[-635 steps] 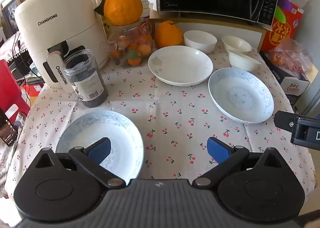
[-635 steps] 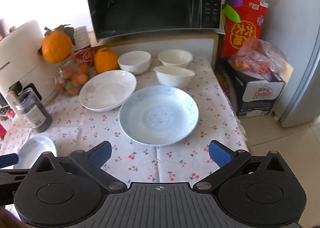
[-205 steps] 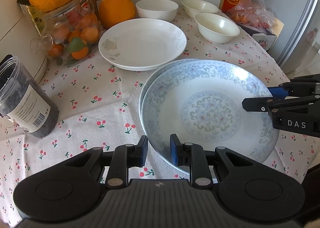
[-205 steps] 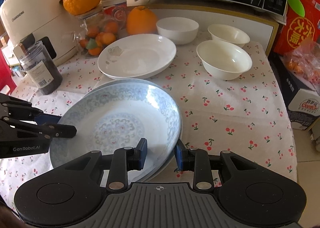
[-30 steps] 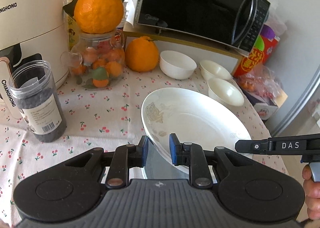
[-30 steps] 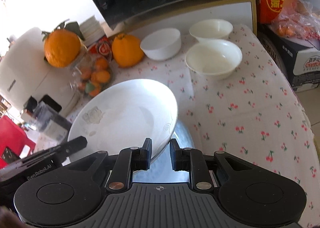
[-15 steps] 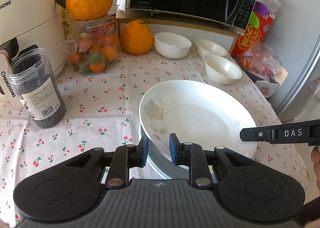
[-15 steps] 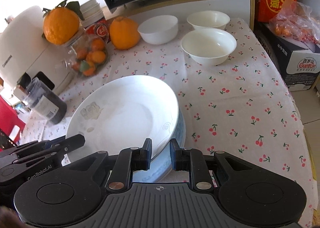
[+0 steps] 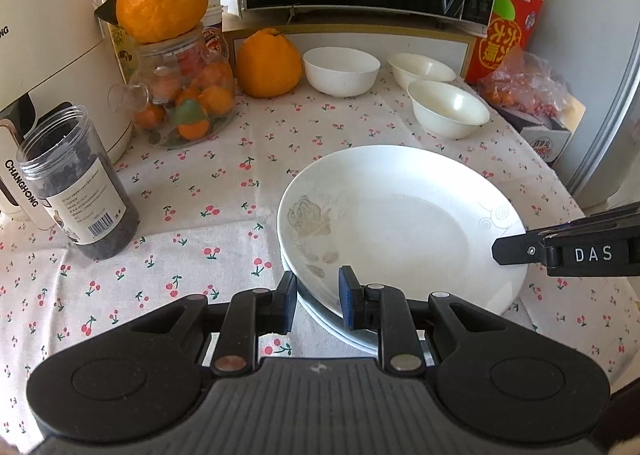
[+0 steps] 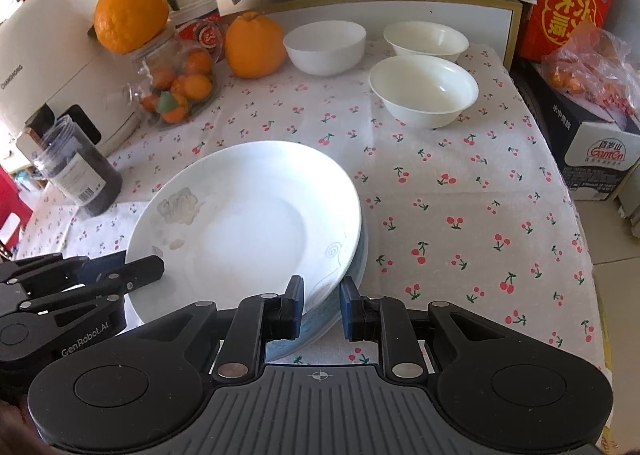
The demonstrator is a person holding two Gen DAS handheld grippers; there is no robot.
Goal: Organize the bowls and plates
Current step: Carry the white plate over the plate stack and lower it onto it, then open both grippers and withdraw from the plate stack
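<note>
Left wrist view, our left gripper (image 9: 318, 295) closed on the near rim of the white plate (image 9: 400, 223), our right gripper (image 10: 322, 305) pinching its opposite rim, plate lying on the blue plates (image 10: 320, 325) near the table's front edge, three white bowls (image 9: 448, 107) toward the back right corner

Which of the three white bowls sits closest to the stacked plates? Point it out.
The wide, shallow white ceramic bowl at front right. It stands nearest the white plate on the stack; the deeper round bowl and the other shallow bowl sit behind, along the shelf.
</note>
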